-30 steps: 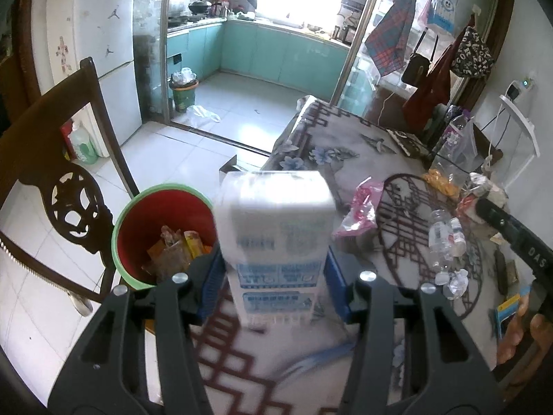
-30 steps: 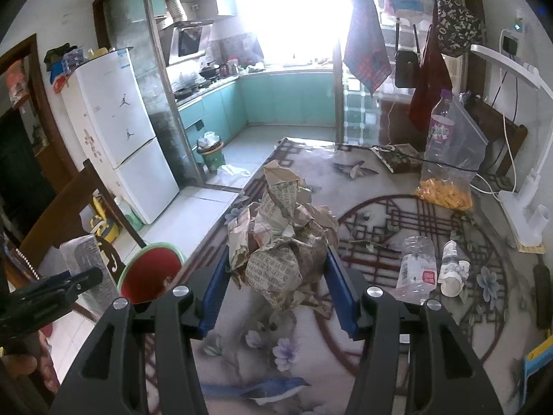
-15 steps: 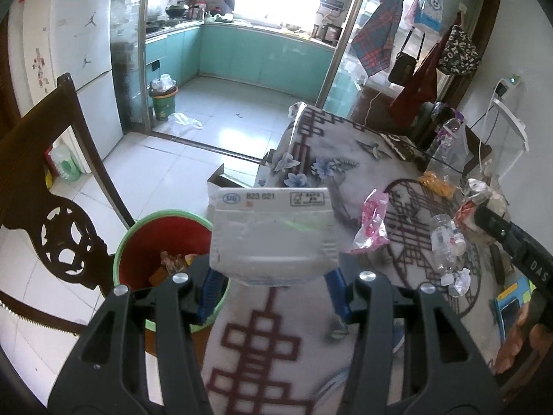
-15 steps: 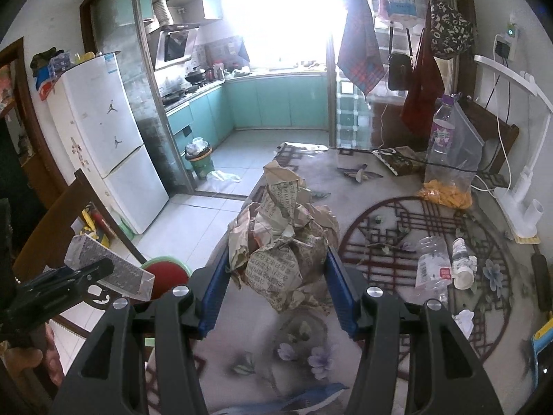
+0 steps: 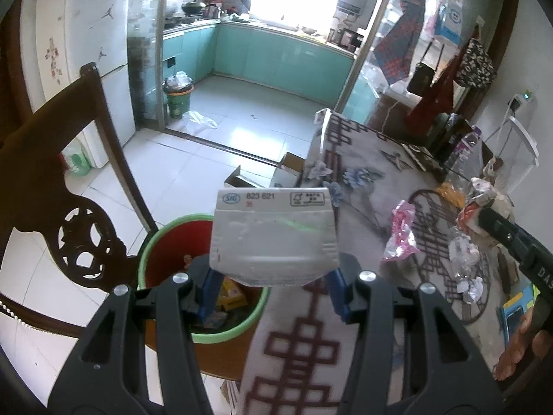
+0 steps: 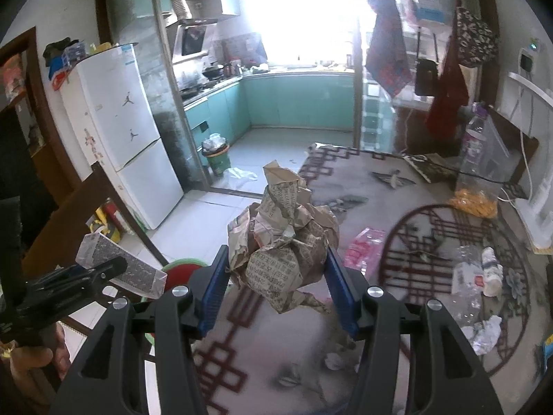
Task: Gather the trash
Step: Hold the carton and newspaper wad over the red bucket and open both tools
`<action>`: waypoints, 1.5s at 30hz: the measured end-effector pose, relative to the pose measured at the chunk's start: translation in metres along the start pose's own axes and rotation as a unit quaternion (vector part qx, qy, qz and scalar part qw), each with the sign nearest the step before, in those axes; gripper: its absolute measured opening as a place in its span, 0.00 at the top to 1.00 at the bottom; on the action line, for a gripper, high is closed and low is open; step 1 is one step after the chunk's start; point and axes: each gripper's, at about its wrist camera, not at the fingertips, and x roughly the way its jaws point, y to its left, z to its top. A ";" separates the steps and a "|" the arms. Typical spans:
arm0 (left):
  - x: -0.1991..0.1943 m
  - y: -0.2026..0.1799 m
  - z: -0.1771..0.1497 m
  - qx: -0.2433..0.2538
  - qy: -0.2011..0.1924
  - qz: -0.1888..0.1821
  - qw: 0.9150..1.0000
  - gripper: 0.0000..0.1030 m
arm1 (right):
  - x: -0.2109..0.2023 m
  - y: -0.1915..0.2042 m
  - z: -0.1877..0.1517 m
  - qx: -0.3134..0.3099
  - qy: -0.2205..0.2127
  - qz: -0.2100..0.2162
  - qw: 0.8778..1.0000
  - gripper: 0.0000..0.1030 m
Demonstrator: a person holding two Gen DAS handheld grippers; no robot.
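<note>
Tongs on the left gripper (image 5: 274, 288) are clamping a white milk carton (image 5: 274, 237) between blue pads (image 5: 210, 285), the carton tipped so its printed base is facing the camera. Carton and tongs are hanging over the rim of a green-edged red trash bin (image 5: 162, 242), which is sitting at seven o'clock from the carton, beside the patterned tablecloth (image 5: 359, 186) and holding wrappers inside. At nine o'clock a dark carved wooden chair (image 5: 52, 186) is standing. At three o'clock a pink wrapper (image 5: 401, 233) is lying on the cloth.

Tongs on the right gripper (image 6: 276, 290) are squeezing a crumpled newspaper ball (image 6: 283, 245) above the table, the paper bulging upward past the blue pads. At nine o'clock in that view the carton (image 6: 121, 266) is showing over the bin (image 6: 179, 269). At three o'clock crushed plastic bottles (image 6: 478, 273) are lying on the cloth.
</note>
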 end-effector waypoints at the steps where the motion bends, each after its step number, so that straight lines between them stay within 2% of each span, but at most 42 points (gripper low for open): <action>1: 0.000 0.004 0.000 -0.003 0.000 0.002 1.000 0.52 | 0.002 0.004 0.001 -0.001 0.000 0.003 1.000 0.49; 8: 0.010 0.032 0.001 -0.019 0.010 0.017 1.000 0.52 | 0.017 0.035 0.005 -0.009 0.005 0.031 0.999 0.49; 19: 0.026 0.068 0.010 -0.040 0.020 0.042 0.998 0.52 | 0.063 0.068 -0.006 -0.018 0.065 0.073 0.995 0.48; 33: 0.054 0.093 0.021 -0.047 0.037 0.057 0.997 0.52 | 0.128 0.128 -0.035 -0.077 0.157 0.140 0.975 0.46; 44: 0.073 0.103 0.026 -0.053 0.049 0.065 0.995 0.52 | 0.154 0.142 -0.037 -0.097 0.169 0.173 0.965 0.45; 45: 0.074 0.103 0.027 -0.053 0.049 0.065 0.995 0.52 | 0.155 0.143 -0.035 -0.097 0.166 0.175 0.965 0.40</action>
